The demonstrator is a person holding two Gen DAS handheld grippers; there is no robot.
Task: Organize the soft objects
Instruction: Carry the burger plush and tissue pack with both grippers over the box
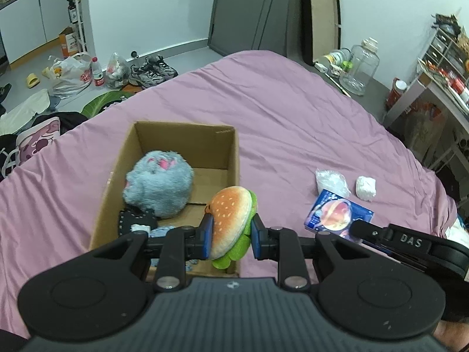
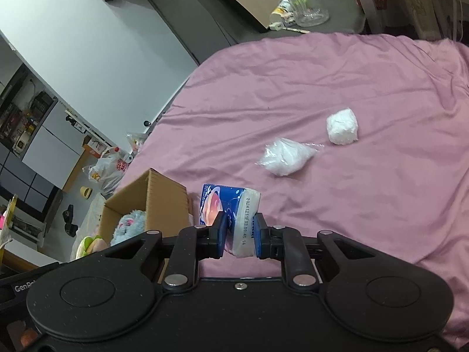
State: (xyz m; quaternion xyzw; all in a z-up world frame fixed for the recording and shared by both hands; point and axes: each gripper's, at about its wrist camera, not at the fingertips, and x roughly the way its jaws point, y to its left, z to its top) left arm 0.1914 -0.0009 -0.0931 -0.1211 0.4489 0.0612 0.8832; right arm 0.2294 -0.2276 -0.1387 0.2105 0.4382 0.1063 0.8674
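My left gripper (image 1: pixel 230 233) is shut on a plush hamburger (image 1: pixel 231 220) and holds it over the near right corner of an open cardboard box (image 1: pixel 231 146) on the pink bed. In the box lie a fluffy blue-grey plush (image 1: pixel 159 183) and a dark item (image 1: pixel 136 221). My right gripper (image 2: pixel 239 236) is shut on a blue tissue pack (image 2: pixel 231 208), held just above the bed right of the box (image 2: pixel 158 199). The pack also shows in the left wrist view (image 1: pixel 337 214). A white plastic-wrapped bundle (image 2: pixel 285 157) and a white wad (image 2: pixel 343 126) lie on the sheet beyond.
The pink bedsheet (image 1: pixel 293 117) spreads wide around the box. Shoes (image 1: pixel 152 72), plastic bags (image 1: pixel 70 74) and clothes clutter the floor to the left. A large glass jar (image 1: pixel 360 64) stands on a dark surface past the bed. Shelves stand at right.
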